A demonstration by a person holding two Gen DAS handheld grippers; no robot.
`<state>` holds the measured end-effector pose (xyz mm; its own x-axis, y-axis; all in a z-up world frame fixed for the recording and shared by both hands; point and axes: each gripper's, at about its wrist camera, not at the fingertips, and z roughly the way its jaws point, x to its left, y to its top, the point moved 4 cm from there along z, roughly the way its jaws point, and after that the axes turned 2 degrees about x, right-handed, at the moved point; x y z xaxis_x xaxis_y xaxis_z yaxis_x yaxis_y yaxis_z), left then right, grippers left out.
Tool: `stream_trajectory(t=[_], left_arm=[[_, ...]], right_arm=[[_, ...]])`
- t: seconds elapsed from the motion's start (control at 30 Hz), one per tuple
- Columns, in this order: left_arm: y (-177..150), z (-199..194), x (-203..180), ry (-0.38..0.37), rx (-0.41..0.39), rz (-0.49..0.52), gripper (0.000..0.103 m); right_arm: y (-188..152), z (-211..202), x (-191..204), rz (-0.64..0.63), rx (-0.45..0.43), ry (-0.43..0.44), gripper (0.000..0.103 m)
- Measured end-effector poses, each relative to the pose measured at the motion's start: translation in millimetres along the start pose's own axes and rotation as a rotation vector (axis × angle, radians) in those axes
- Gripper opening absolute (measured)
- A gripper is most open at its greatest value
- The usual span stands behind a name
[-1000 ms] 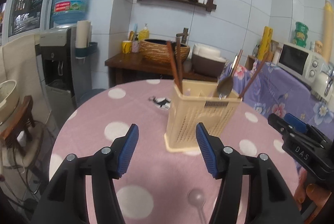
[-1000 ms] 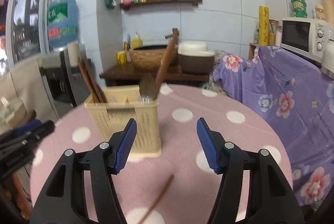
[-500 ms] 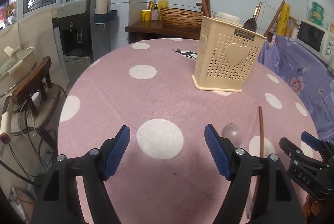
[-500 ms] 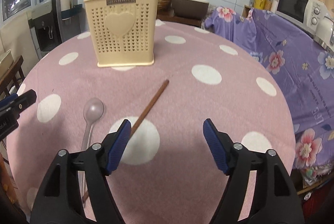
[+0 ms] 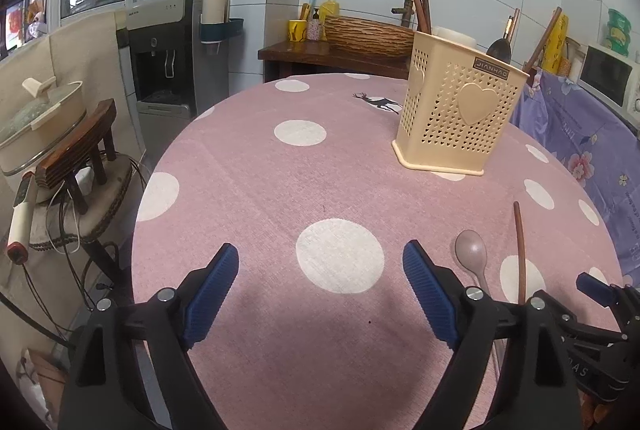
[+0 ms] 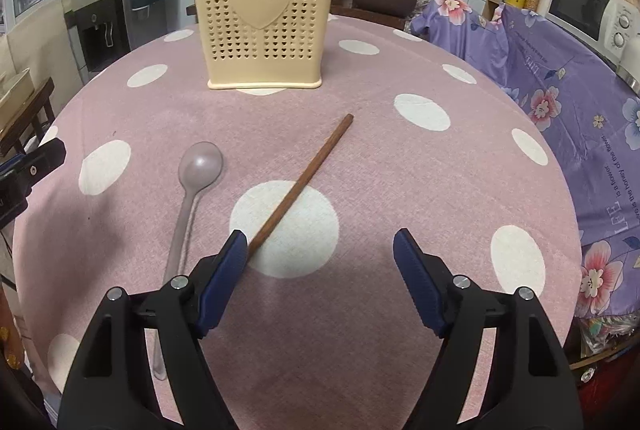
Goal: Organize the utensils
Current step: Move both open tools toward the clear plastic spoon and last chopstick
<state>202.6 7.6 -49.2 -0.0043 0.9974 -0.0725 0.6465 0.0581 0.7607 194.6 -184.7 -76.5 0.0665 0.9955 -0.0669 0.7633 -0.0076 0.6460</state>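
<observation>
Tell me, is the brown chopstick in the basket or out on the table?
Out. The brown chopstick lies flat on the pink dotted tablecloth, beside the spoon, in front of the basket.

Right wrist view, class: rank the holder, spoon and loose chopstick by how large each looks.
1. Holder, plainly largest.
2. Spoon and chopstick: similar apparent length; both run partly behind the gripper fingers, so unranked.

Left tool, right tool: jaws opening, seemingly empty.
</observation>
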Motion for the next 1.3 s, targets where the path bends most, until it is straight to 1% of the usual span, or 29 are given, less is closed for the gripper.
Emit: stream_trajectory(t=[0.07,0.13,0.2,0.27,0.37,0.47,0.57,0.6,0.7,0.77,0.83,0.93,0.97,1.0,1.03,1.1,1.13,1.17,1.2,1.23,1.3], left_arm=[[0.2,-1.7,-1.4,-0.002,-0.009,0.008,0.088],[-0.3,-2.5,-3.1,0.0,-0.016,0.022,0.091],[-1.0,-1.9,-4.5,0.005,-0.013,0.032,0.092],[-1.3,-0.6,-5.7,-0.002,-0.003,0.035,0.093],[-1.1,-0.2,-7.3,-0.005,-0.003,0.037,0.094],[-1.2,1.1,-12.4,-0.022,0.002,0.053,0.096],[-2.9,2.0,-18.7,-0.035,0.01,0.069,0.097],[-3.4,2.7,-20.7,-0.042,0.015,0.07,0.097],[-6.0,6.8,-27.8,-0.068,0.044,0.065,0.097],[-7.2,7.4,-31.3,-0.075,0.051,0.057,0.097],[-6.1,5.0,-31.9,-0.071,0.042,0.051,0.097],[-4.3,2.2,-29.8,-0.058,0.032,0.055,0.097],[-4.0,1.8,-27.8,-0.05,0.029,0.052,0.097],[-4.0,1.8,-25.3,-0.047,0.03,0.046,0.097],[-3.6,2.1,-23.7,-0.048,0.033,0.04,0.097],[-3.9,2.7,-20.4,-0.049,0.038,0.027,0.097],[-4.1,3.3,-18.7,-0.049,0.039,0.021,0.097],[-4.4,3.8,-17.7,-0.049,0.041,0.017,0.097],[-4.5,4.6,-16.9,-0.049,0.043,0.013,0.097],[-4.4,5.0,-16.9,-0.051,0.045,0.01,0.097],[-4.4,4.6,-17.9,-0.06,0.047,0.01,0.097]], right_arm=[[0.5,1.0,5.6,-0.016,0.008,-0.002,0.076],[-0.4,1.9,11.8,-0.029,0.018,0.014,0.076],[-2.7,3.4,18.3,-0.045,0.032,0.029,0.077],[-5.5,5.0,23.0,-0.065,0.045,0.024,0.077],[-10.3,5.5,21.7,-0.079,0.06,0.023,0.077],[-12.9,0.4,6.9,-0.066,0.073,0.038,0.077],[-15.2,-4.7,-20.5,-0.051,0.088,-0.029,0.077],[-16.3,-5.5,-28.6,-0.039,0.093,-0.025,0.077],[-18.4,-7.6,-48.2,0.055,0.093,0.041,0.077],[-17.0,-7.0,-52.8,0.112,0.084,0.076,0.077],[-15.3,-6.1,-45.5,0.127,0.084,0.111,0.073],[-14.4,-5.9,-20.9,0.093,0.089,0.163,0.062],[-14.8,-4.7,-13.0,0.078,0.097,0.171,0.053],[-16.0,-2.1,-3.1,0.058,0.111,0.174,0.048],[-17.4,0.6,4.1,0.042,0.123,0.172,0.047],[-17.5,0.7,13.8,0.007,0.113,0.124,0.042],[-18.3,0.3,17.3,-0.004,0.113,0.123,0.041],[-18.5,-0.2,20.6,-0.017,0.11,0.121,0.033],[-18.7,-1.2,25.9,-0.043,0.107,0.131,0.023],[-19.2,-2.4,30.0,-0.071,0.107,0.133,0.019],[-21.0,-5.1,30.1,-0.103,0.112,0.136,0.016]])
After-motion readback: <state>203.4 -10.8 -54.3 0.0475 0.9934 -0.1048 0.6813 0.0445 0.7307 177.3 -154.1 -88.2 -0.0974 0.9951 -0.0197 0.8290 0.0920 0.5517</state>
